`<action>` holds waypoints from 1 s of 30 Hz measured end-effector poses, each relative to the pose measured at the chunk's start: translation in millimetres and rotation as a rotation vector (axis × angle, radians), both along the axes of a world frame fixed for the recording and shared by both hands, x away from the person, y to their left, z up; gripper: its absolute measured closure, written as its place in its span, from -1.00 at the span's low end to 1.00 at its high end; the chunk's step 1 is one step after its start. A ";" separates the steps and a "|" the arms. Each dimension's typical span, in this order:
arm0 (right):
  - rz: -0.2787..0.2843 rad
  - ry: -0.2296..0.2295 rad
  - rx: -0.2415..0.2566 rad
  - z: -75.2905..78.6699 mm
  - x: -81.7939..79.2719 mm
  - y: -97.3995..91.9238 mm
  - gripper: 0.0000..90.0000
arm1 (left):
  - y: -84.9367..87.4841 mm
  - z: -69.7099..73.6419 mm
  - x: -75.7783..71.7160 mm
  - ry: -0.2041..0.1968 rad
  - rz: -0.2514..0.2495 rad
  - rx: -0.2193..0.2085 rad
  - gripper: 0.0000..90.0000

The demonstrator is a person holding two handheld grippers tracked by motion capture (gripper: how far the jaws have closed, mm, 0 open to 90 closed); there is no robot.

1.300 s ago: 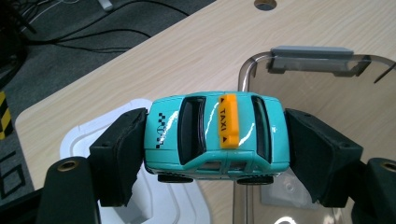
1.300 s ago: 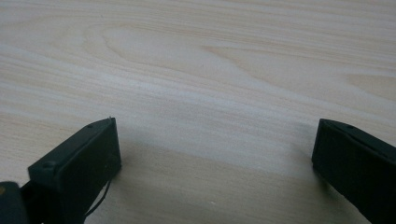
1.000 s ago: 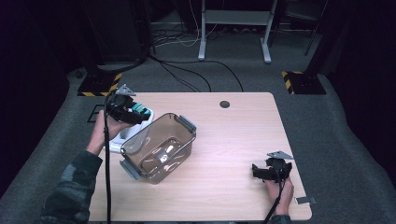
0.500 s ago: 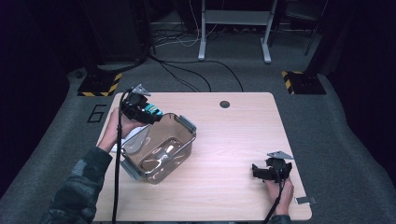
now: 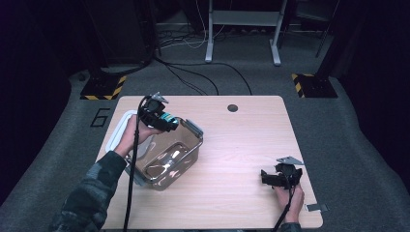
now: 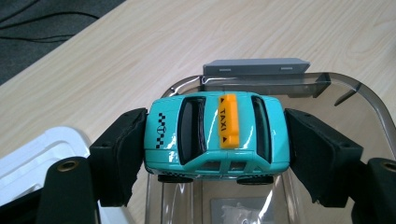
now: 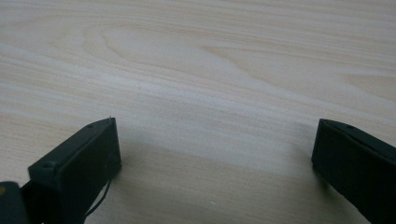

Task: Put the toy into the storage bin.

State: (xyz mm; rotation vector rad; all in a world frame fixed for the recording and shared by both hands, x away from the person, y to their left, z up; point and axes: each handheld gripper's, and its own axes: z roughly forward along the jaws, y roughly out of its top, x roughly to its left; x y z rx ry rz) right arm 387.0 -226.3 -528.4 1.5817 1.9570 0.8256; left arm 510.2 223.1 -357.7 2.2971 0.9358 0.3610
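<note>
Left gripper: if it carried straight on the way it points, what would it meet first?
Probably the clear plastic box: the left gripper, clamped on the toy taxi, points down into its open top, so the box floor comes first. Depth is unclear.

Bare table (image 5: 241, 145) lies between the clear container (image 5: 167, 159) and right hand-held gripper (image 5: 278, 178).

A lab or test studio, dimly lit. A light wooden table (image 5: 241, 145) stands on grey carpet (image 5: 348, 125). Black cables (image 5: 193, 77) trail across the floor. Yellow-and-black striped floor plates (image 5: 102, 90) sit at both sides, and a metal stand's legs (image 5: 241, 38) rise behind.
</note>
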 end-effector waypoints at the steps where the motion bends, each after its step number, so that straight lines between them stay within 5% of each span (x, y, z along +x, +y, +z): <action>1: 0.000 0.000 0.000 0.0 0.0 0.0 -0.99 | -1.8 -1.6 0.4 0.001 -0.001 0.004 -0.46; 13: 0.000 0.000 0.000 0.0 0.0 0.0 -0.99 | -14.4 -16.3 5.6 0.039 -0.015 0.053 -0.46; 30: 0.000 0.000 0.000 0.0 0.0 0.0 -0.99 | -22.7 -29.9 9.9 0.068 -0.017 0.070 -0.46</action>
